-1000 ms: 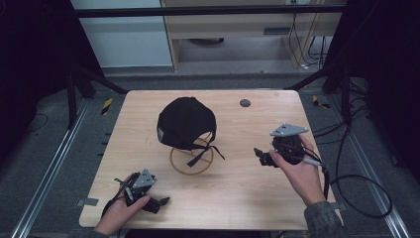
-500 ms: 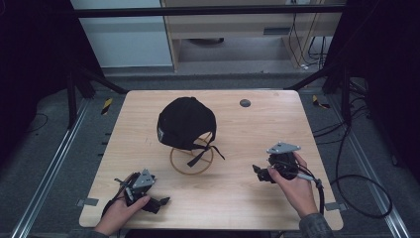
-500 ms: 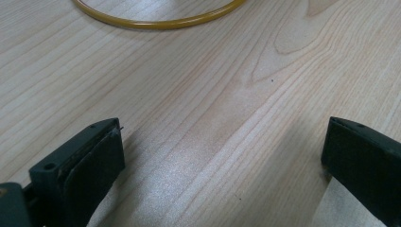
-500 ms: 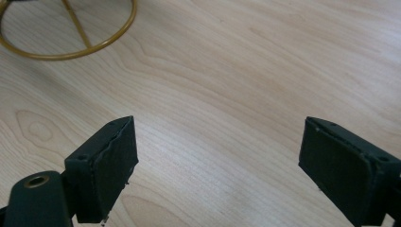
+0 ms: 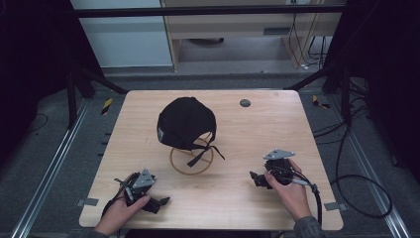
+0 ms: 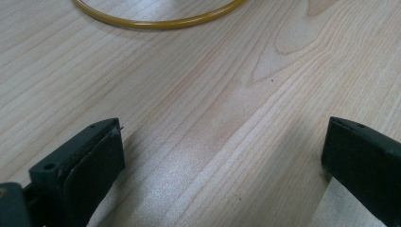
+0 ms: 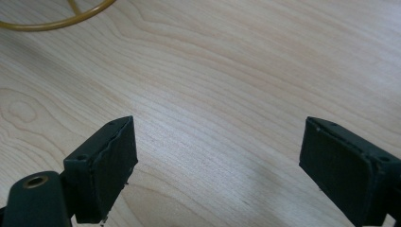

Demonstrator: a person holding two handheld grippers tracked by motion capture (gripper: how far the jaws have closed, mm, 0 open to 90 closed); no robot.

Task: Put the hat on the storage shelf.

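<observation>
I judge this the approach: my left tool [image 5: 159, 202] rests near the desk's [image 5: 307, 129] front left corner, my right tool [image 5: 255, 178] toward its front right, both gaping, empty. The cap [image 5: 185, 122] sits mid-desk on a ring [image 5: 174, 164]. Next, reach inward to it.

A black cap [image 5: 186, 122] sits crown-up on a wooden ring stand [image 5: 191, 159] (its thin hoop base flat on the desk), near the desk's middle, slightly toward the far edge; black straps dangle over the hoop.
</observation>
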